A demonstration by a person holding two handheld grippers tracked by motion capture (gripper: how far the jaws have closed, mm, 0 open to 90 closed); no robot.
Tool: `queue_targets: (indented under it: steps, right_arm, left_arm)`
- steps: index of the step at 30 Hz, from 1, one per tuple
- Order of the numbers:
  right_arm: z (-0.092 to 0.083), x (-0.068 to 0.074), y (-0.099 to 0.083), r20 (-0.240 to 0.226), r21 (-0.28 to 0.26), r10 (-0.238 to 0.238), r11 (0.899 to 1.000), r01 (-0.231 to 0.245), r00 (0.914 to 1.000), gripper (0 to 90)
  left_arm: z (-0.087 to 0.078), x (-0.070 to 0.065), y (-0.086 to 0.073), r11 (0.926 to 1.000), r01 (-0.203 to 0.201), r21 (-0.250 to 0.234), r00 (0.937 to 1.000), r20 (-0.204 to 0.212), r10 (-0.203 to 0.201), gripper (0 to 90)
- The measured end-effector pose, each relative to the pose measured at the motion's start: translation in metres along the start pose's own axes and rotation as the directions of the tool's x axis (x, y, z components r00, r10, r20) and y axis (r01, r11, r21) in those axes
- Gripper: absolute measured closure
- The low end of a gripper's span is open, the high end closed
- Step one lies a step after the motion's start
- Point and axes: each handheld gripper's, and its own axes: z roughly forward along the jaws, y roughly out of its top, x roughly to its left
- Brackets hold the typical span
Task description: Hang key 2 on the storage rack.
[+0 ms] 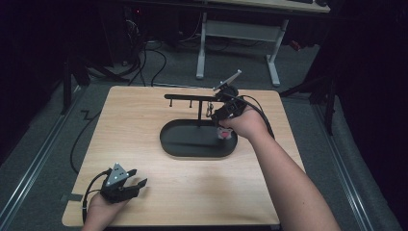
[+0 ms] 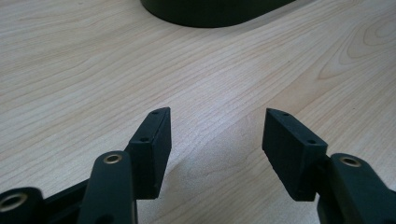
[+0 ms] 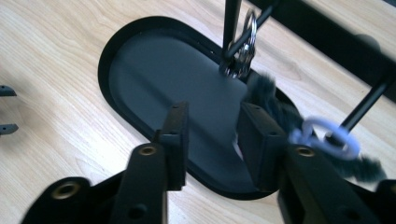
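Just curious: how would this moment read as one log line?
left gripper: open, idle on table | right gripper: open over tray | keyring: on hook

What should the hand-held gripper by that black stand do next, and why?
Probably draw back from the black hook stand. The right hand-held gripper has its jaws apart with nothing between them, and the metal key ring with its dark fuzzy charm already hangs on a hook over the black oval tray, so lingering risks knocking it loose.
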Motion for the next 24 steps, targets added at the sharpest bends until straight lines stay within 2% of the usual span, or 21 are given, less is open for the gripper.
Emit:
queue_targets:
  steps: [3,6,8,12,18,22,24]
  right_arm:
    - [0.002,0.001,-0.013,-0.013,-0.026,0.011,1.0,-0.011,0.9999,58.3]
    - [0.003,0.003,-0.026,-0.012,-0.055,-0.001,0.998,0.0,0.9999,55.4]
    - [0.003,0.003,-0.035,-0.024,-0.079,0.019,0.997,-0.021,0.9995,53.8]
    - [0.005,0.006,-0.053,-0.031,-0.11,0.02,0.994,-0.023,0.9993,52.3]
    - [0.007,0.006,-0.078,-0.036,-0.165,0.041,0.985,-0.047,0.9985,51.1]
    - [0.01,0.005,-0.096,-0.046,-0.18,0.047,0.982,-0.054,0.9978,49.2]
    - [0.011,0.005,-0.104,-0.037,-0.182,0.054,0.981,-0.06,0.9978,48.0]
  left_arm:
    - [0.0,-0.002,0.0,1.0,-0.003,-0.008,1.0,0.005,0.003,42.8]
    - [0.001,-0.004,0.001,0.9999,-0.014,-0.007,0.9998,0.014,0.014,42.6]
    - [0.001,-0.005,0.001,0.9998,-0.02,-0.008,0.9997,0.015,0.02,42.5]
    - [0.002,-0.006,0.001,0.9997,-0.024,-0.007,0.9994,0.023,0.025,42.4]
    - [0.002,-0.008,0.001,0.9996,-0.029,-0.006,0.9992,0.026,0.029,42.3]
    - [0.003,-0.009,0.001,0.9995,-0.03,-0.003,0.999,0.033,0.031,42.3]
    - [0.003,-0.01,0.001,0.9994,-0.033,-0.003,0.9989,0.034,0.033,42.3]
